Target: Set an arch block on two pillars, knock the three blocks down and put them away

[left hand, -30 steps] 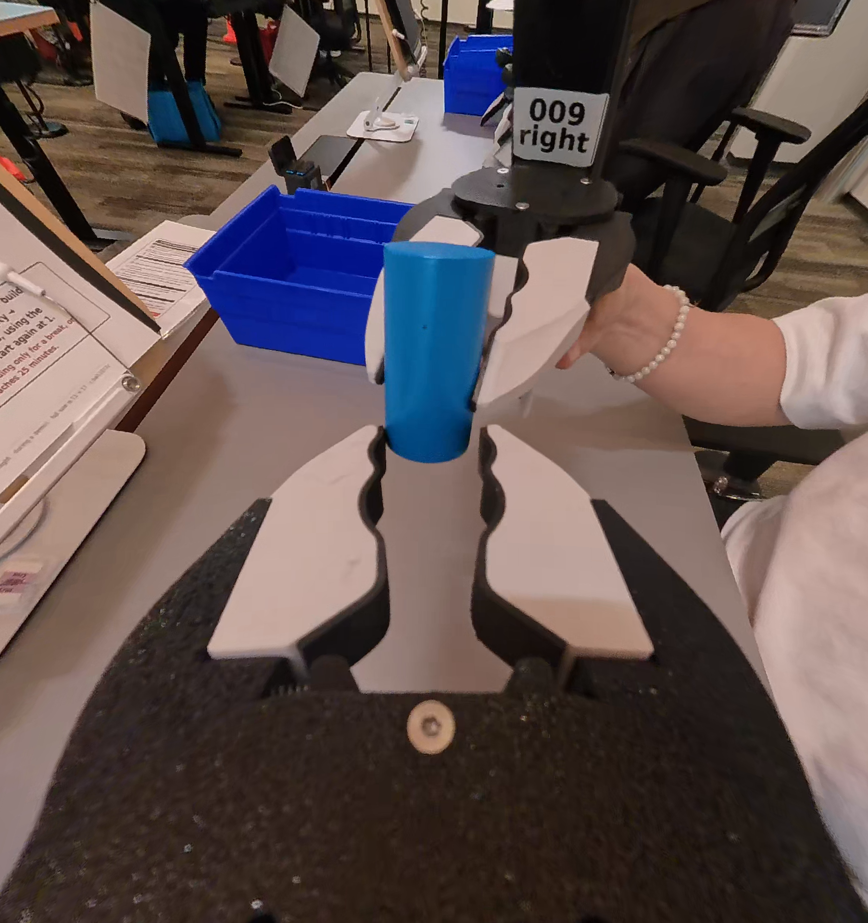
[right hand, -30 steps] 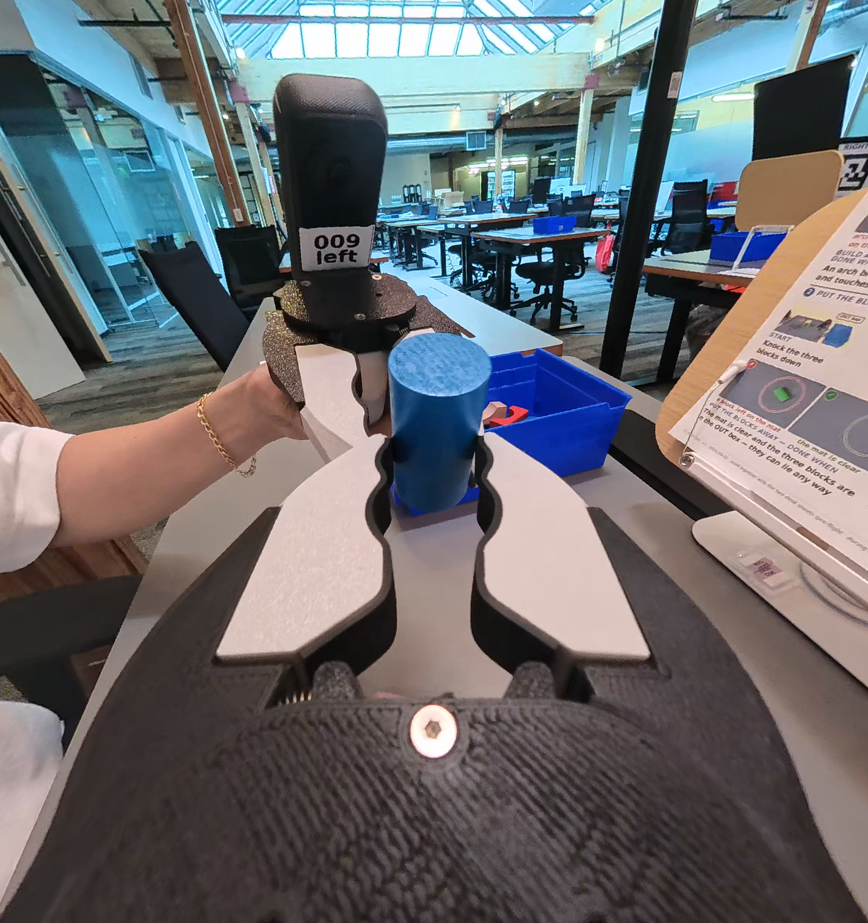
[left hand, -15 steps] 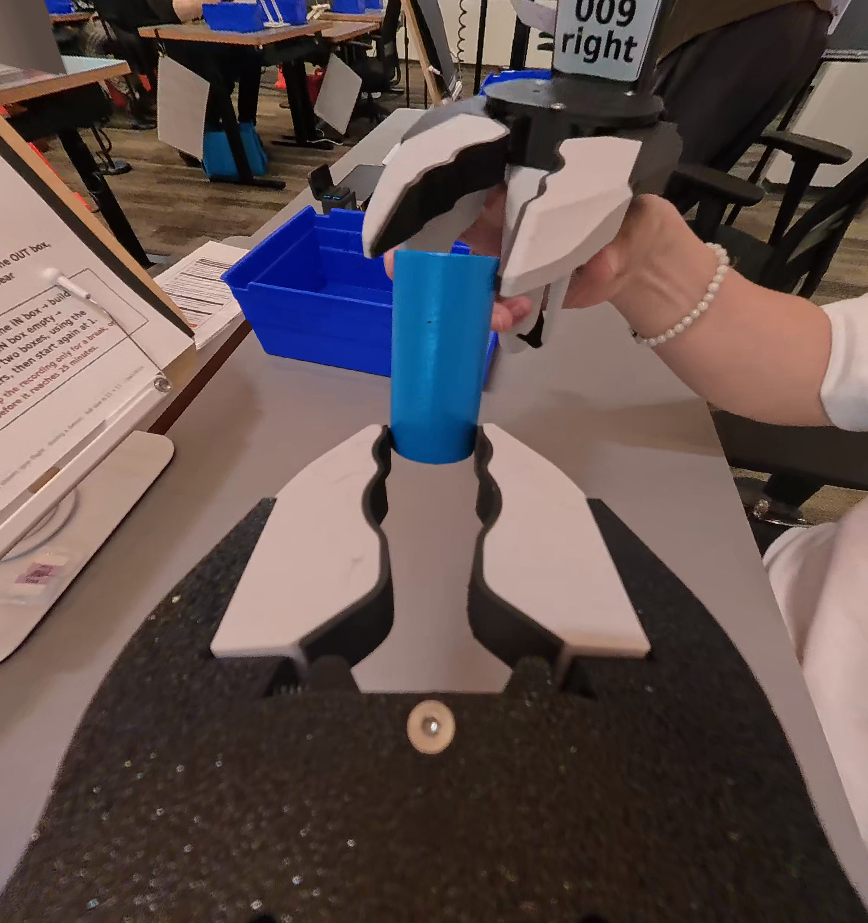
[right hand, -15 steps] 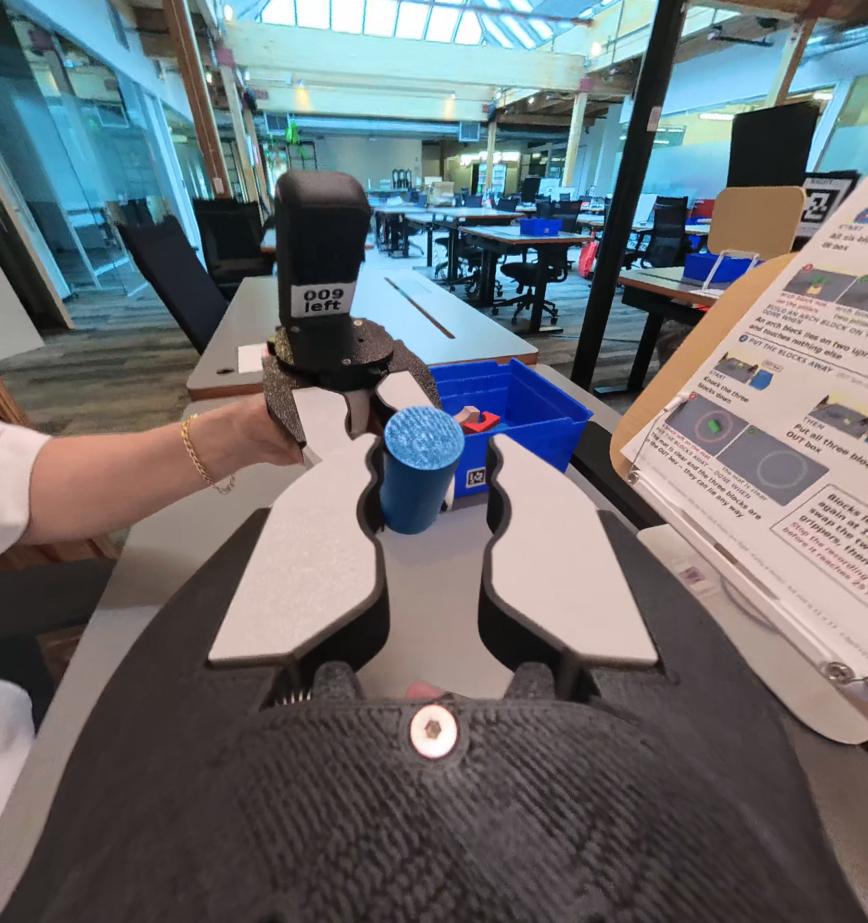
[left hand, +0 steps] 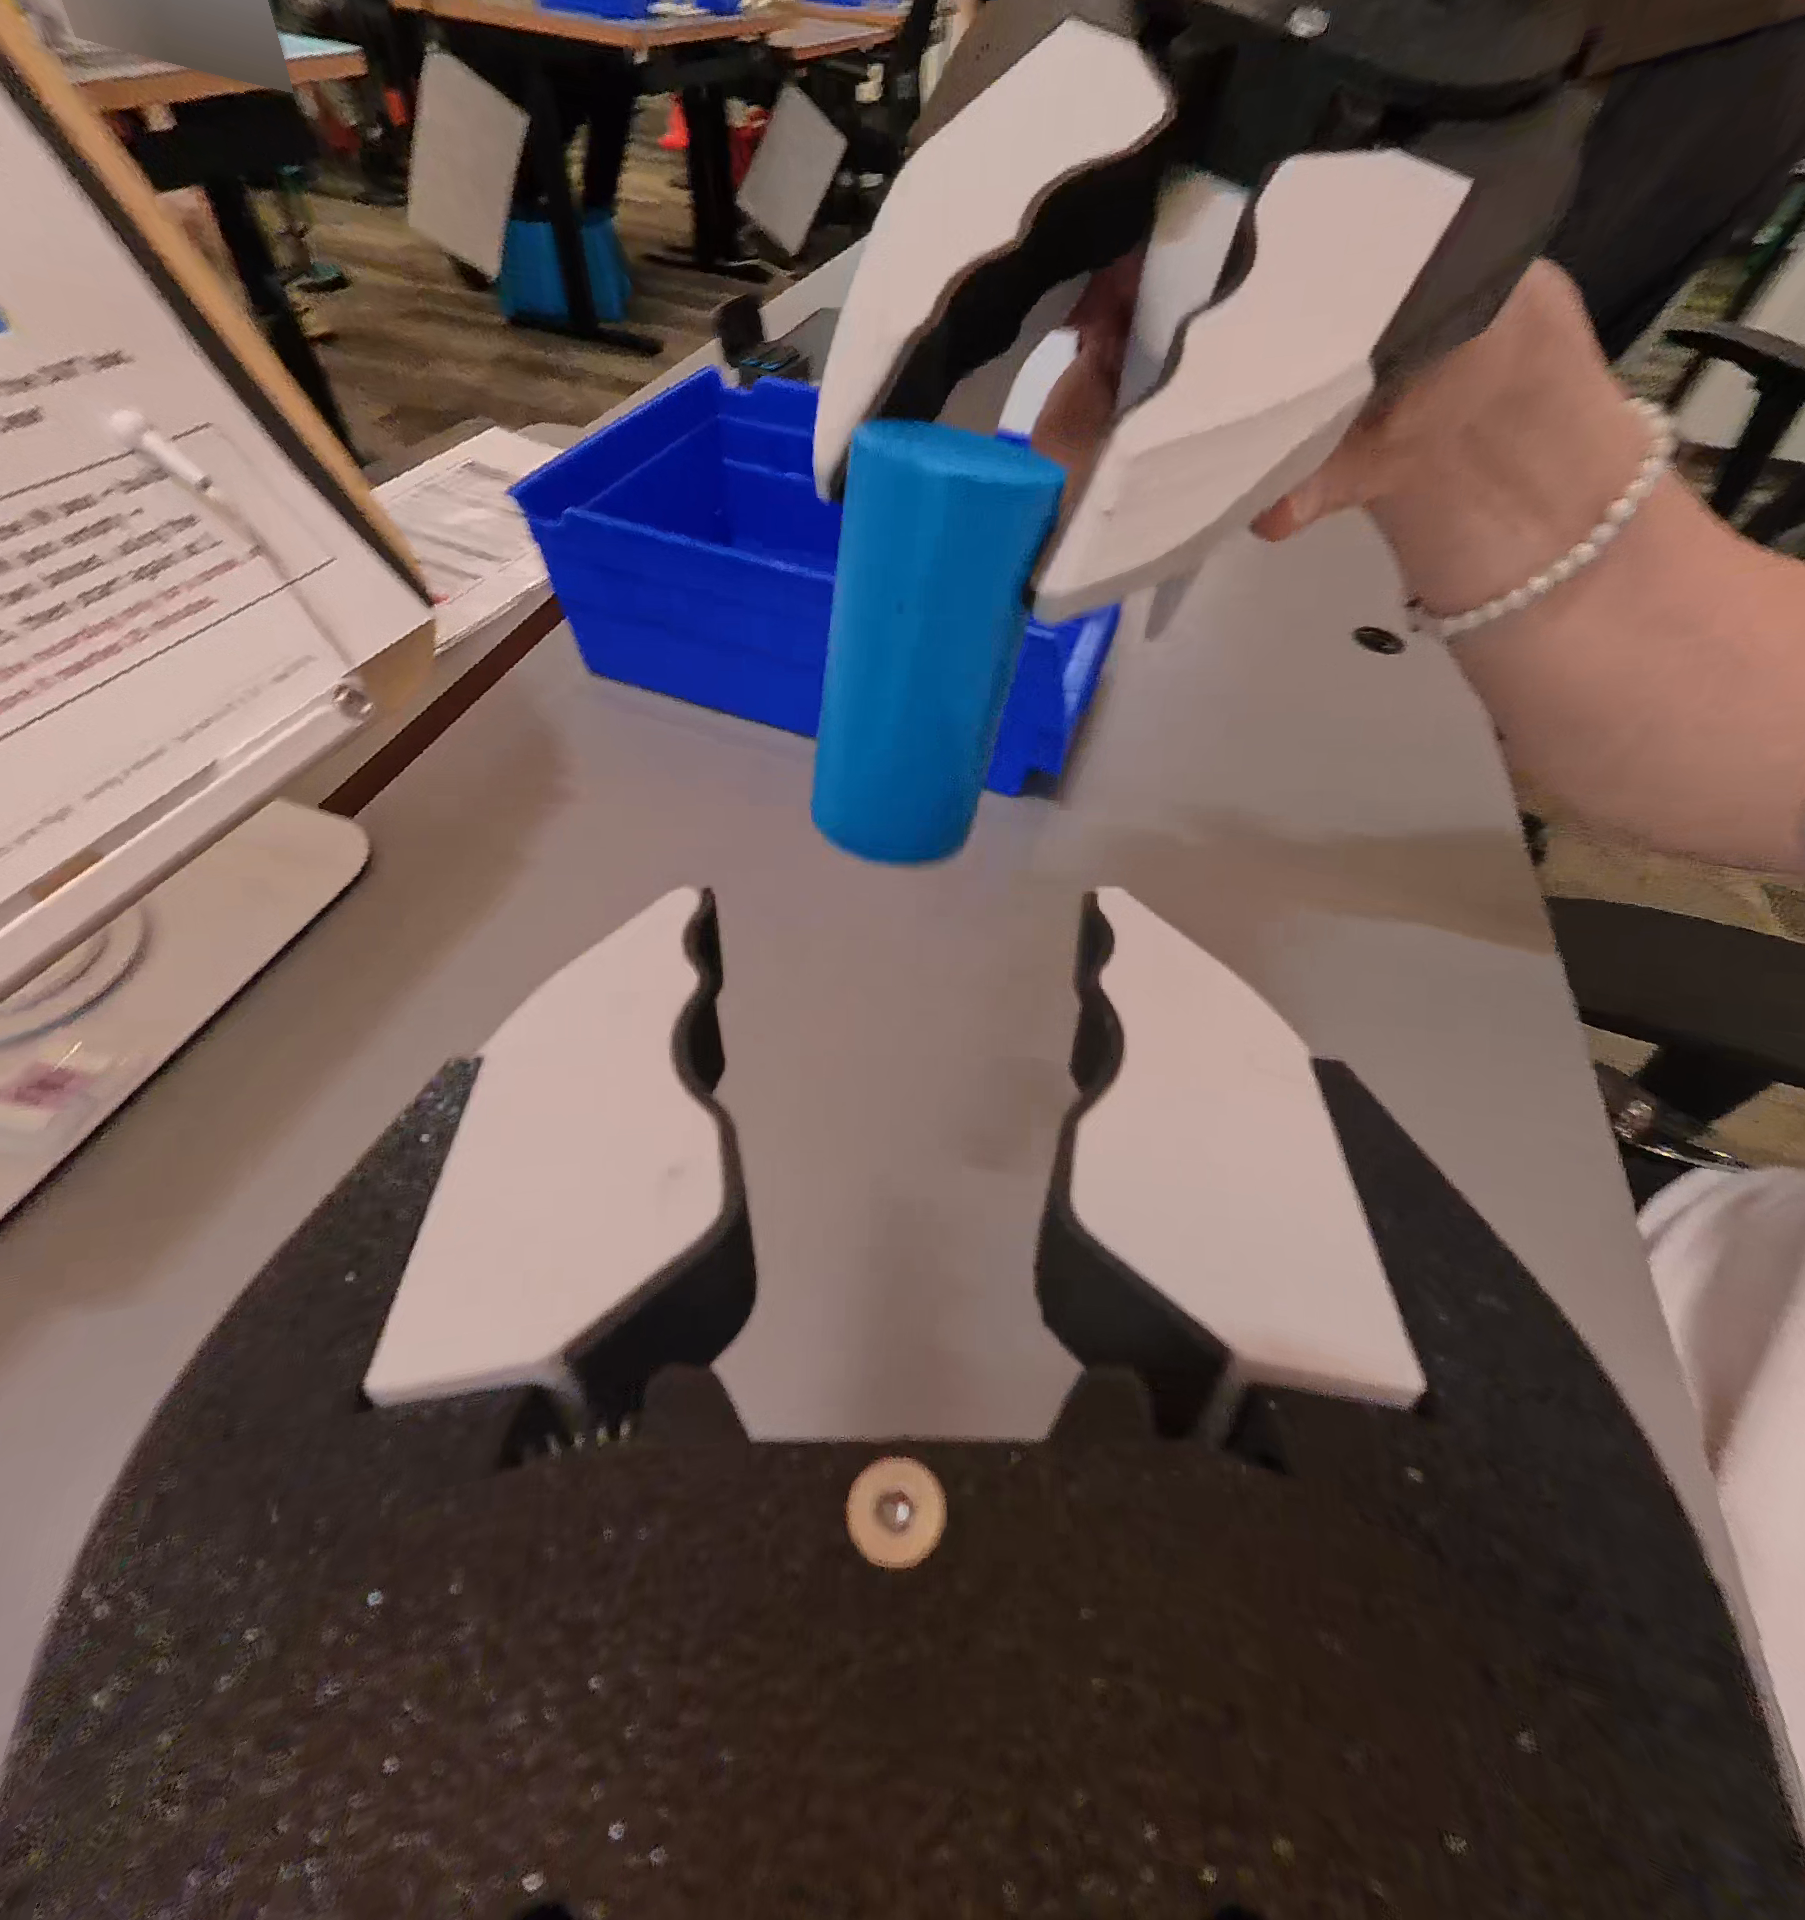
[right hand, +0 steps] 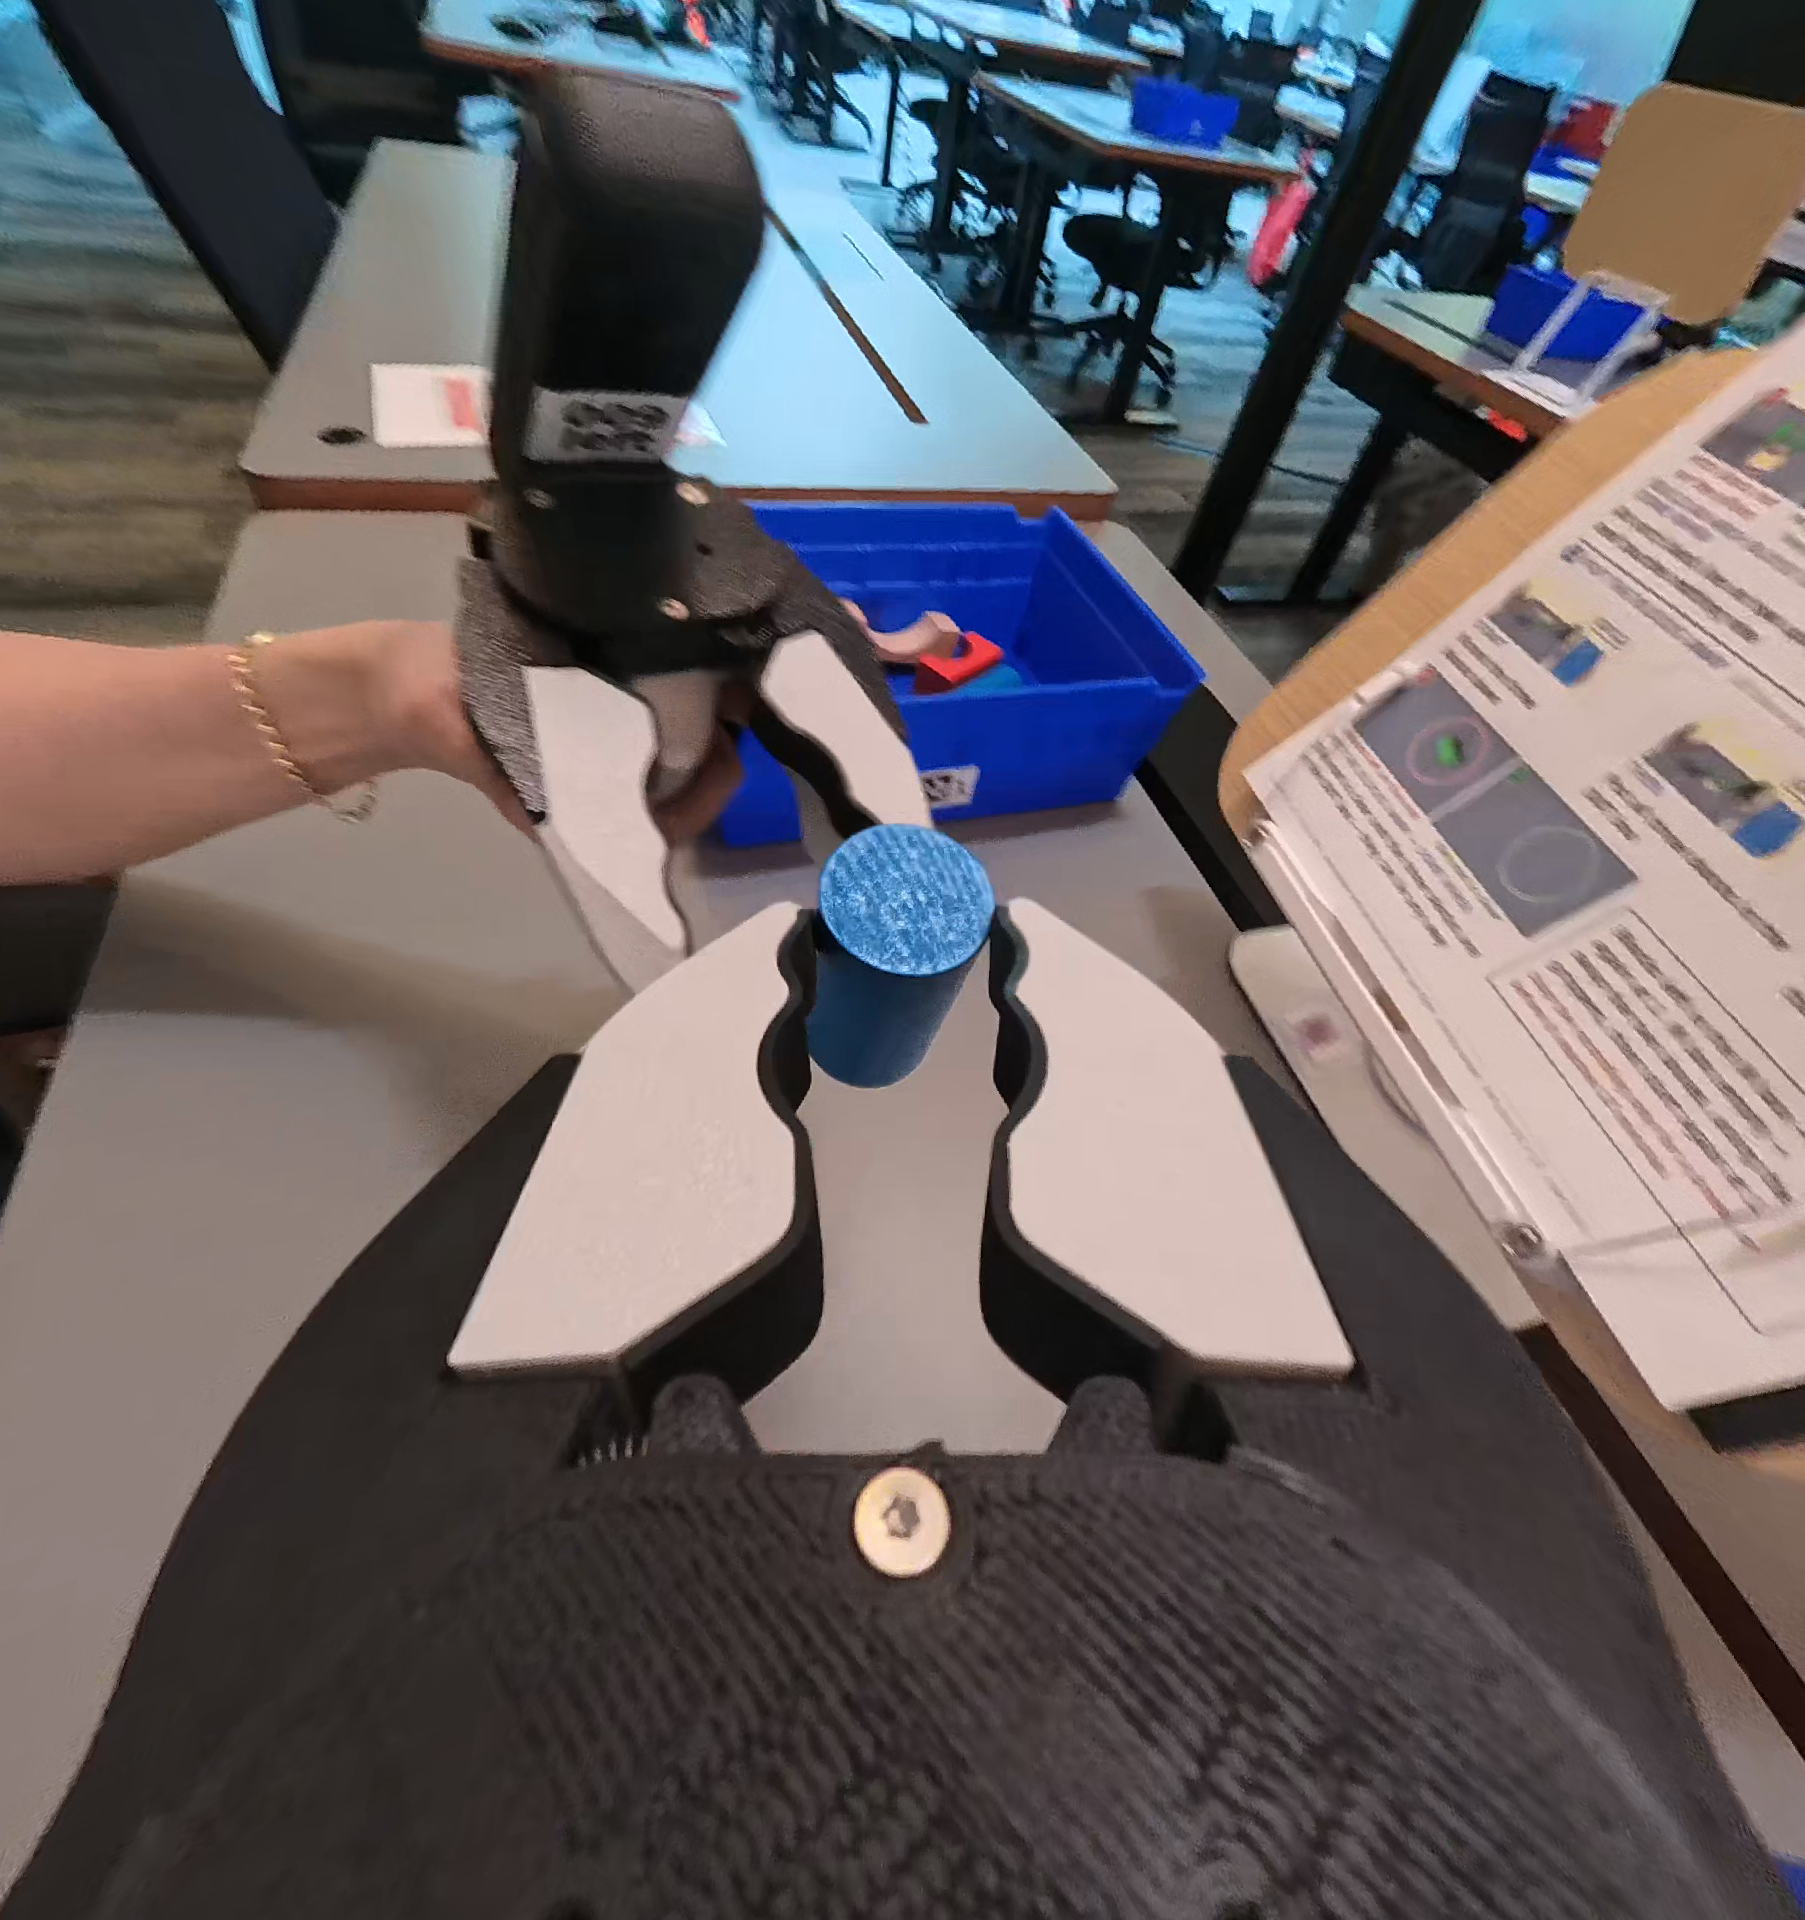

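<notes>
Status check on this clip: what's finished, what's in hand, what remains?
Done: the blue plastic cylinder is off the grey table, clamped in the right gripper. In hand: only that cylinder; the left gripper is open, empty. Left: red and tan blocks lie in the blue plastic bin.

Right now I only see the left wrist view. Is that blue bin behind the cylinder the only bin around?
Observer: No. The right wrist view shows a second bin just behind the left tongs.
Operator: Is it empty like the one I see?
Observer: No, a red block and a tan block lie inside it.
</notes>
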{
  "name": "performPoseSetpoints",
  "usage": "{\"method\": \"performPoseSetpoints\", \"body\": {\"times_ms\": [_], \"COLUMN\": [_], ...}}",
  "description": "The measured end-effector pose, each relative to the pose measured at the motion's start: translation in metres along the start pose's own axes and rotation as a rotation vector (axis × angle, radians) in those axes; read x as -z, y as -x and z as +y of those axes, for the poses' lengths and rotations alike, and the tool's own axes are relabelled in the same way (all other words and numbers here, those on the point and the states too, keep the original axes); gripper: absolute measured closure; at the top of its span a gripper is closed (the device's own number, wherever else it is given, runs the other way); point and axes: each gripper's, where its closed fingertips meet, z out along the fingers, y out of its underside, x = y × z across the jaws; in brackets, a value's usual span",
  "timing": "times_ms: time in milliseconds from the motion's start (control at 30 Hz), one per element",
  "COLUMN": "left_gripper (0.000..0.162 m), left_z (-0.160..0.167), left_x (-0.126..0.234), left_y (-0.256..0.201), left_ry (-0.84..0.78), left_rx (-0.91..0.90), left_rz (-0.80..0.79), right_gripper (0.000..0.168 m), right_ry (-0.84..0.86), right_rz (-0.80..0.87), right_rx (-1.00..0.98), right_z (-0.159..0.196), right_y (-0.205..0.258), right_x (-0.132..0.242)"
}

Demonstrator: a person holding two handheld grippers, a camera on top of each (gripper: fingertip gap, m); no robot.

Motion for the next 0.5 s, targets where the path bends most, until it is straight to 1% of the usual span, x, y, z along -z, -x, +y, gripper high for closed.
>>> {"method": "performPoseSetpoints", "body": {"times_ms": [67, 200, 367, 433, 500], "left_gripper": [0.096, 0.095, 0.093, 0.093, 0.093], "left_z": [0.005, 0.014, 0.031, 0.037, 0.042], "left_x": [0.002, 0.010, 0.014, 0.015, 0.017], "left_y": [0.005, 0.007, 0.002, -0.001, -0.002], "left_ry": [0.006, 0.002, 0.020, 0.024, 0.026], "left_rx": [0.006, 0.019, 0.050, 0.063, 0.070], "left_rz": [-0.044, -0.099, -0.097, -0.088, -0.089], "right_gripper": [0.136, 0.136, 0.136, 0.136, 0.136], "right_ry": [0.054, 0.182, 0.270, 0.301, 0.289], "right_rz": [0.089, 0.315, 0.410, 0.474, 0.514], "right_rx": [-0.043, -0.136, -0.246, -0.271, -0.321], "right_z": [0.015, 0.069, 0.126, 0.144, 0.156], "right_y": [-0.025, -0.078, -0.099, -0.108, -0.114], "right_x": [0.005, 0.015, 0.010, 0.011, 0.011]}}
